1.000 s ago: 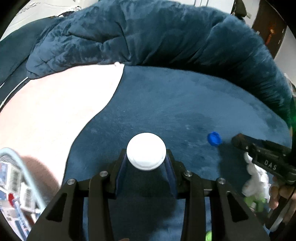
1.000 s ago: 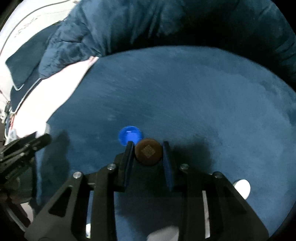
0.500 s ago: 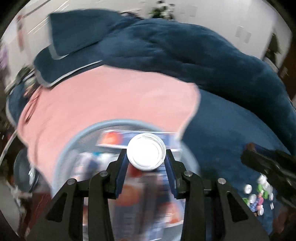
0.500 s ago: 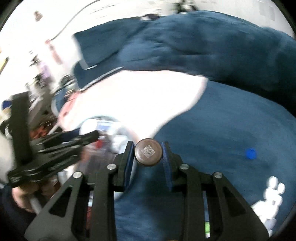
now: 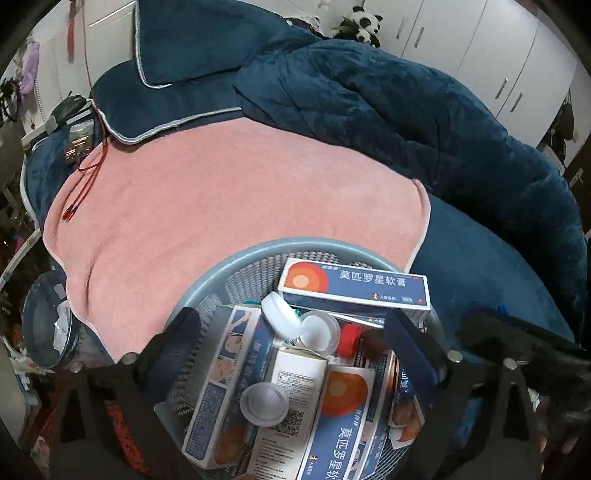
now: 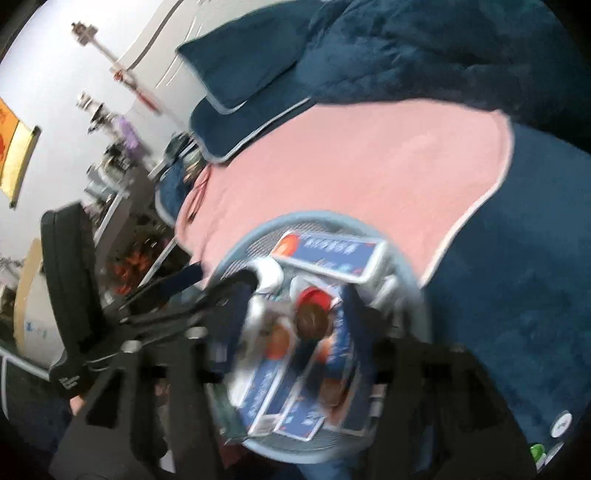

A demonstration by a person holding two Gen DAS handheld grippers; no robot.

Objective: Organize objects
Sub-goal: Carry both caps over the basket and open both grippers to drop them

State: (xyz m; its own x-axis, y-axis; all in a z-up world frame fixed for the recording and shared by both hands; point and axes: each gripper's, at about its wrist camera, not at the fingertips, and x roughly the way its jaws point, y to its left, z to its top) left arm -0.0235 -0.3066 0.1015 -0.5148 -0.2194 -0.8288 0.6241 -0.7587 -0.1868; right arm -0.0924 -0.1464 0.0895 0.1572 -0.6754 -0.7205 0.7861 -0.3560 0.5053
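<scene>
Since both grippers hover over the round grey mesh basket [image 5: 207, 280], left gripper [image 5: 291, 339] and right gripper [image 6: 295, 314] have jaws spread, white plastic cap [image 5: 264, 404] and brown round cap [image 6: 312, 319] apparently dropped among the boxes.

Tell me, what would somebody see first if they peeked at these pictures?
First, the round blue-grey basket at the bottom middle, stuffed with blue-and-orange medicine boxes and loose white caps. It sits at the near edge of a big pink towel spread over a dark blue bed. The left hand-held gripper and right hand-held gripper both hang open over the basket, and two toy pandas sit far at the back.
</scene>
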